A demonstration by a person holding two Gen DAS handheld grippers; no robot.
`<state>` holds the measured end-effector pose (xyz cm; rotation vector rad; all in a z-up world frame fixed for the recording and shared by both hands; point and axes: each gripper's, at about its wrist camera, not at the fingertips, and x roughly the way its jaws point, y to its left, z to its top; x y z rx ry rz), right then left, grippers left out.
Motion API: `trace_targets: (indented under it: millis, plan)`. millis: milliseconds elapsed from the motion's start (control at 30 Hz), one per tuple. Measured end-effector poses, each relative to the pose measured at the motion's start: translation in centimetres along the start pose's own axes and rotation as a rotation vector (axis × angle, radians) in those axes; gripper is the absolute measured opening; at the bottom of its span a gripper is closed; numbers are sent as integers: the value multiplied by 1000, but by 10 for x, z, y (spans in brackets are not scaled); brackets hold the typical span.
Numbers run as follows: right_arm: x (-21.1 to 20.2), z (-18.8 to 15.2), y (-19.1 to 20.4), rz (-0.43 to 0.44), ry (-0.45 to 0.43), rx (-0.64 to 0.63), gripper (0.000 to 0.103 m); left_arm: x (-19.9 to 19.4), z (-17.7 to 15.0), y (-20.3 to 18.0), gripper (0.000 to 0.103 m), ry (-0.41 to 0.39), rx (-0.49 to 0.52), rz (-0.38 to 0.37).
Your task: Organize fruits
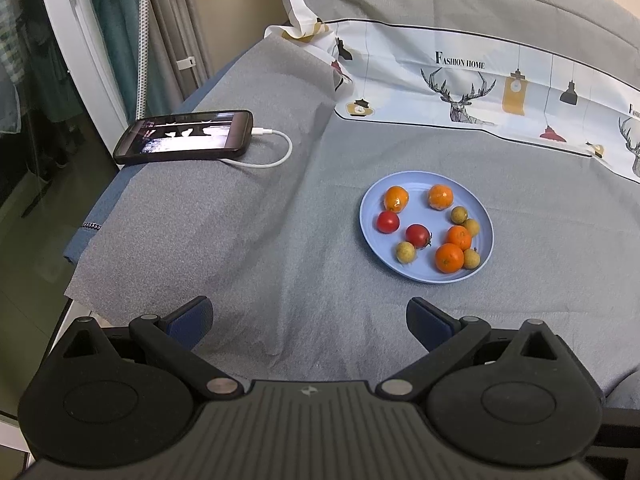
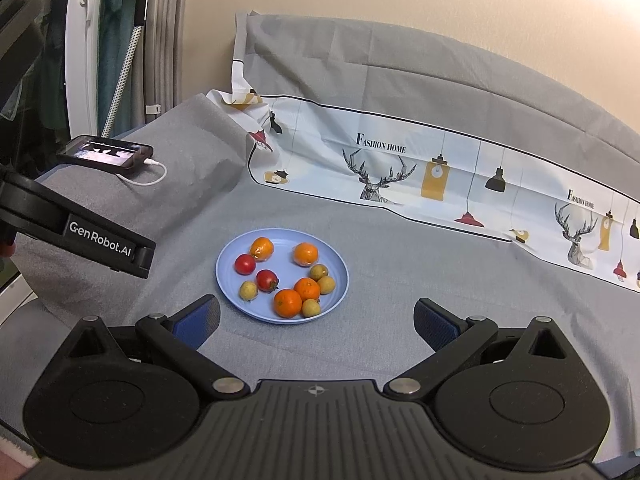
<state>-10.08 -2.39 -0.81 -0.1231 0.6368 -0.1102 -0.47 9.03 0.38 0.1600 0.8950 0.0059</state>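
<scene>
Both sets of tongs stand wide apart and hold nothing: the left tongs (image 1: pixel 310 322) hang over bare grey cloth short of the plate, and the right tongs (image 2: pixel 316 324) hang just at the plate's near rim. The task's things all lie together on one blue plate (image 2: pixel 340 280), which rests on the grey cloth of the counter (image 1: pixel 280 260) in front of a printed deer-and-lamp cloth (image 2: pixel 440 176). On the plate are four mandarins, two red tomatoes and four small yellowish-brown fruits, possibly longans. Two mandarins (image 1: pixel 396 199) sit at the far rim, one of them apparently in a clear wrap; two more (image 1: pixel 449 258) touch each other at the near right. The tomatoes (image 1: pixel 418 235) lie near one another on the left. Three of the small fruits cluster beside the near mandarins; the fourth (image 1: pixel 405 252) lies apart, just beside a tomato. The kinds are thus loosely mixed, not grouped. No second dish is in view, so whether gathering on this plate is the intended result, or sorting out of it is due, cannot be settled. A phone (image 1: pixel 184 137) on its charging cable lies well apart to the left, clear of the work.
</scene>
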Motion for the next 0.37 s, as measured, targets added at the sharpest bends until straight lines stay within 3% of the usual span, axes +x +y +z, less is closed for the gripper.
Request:
trace_targets:
  millis: [367]
  plan:
    - [0, 3, -2, 9, -8, 1, 102, 1, -1, -2, 103, -2, 16, 18]
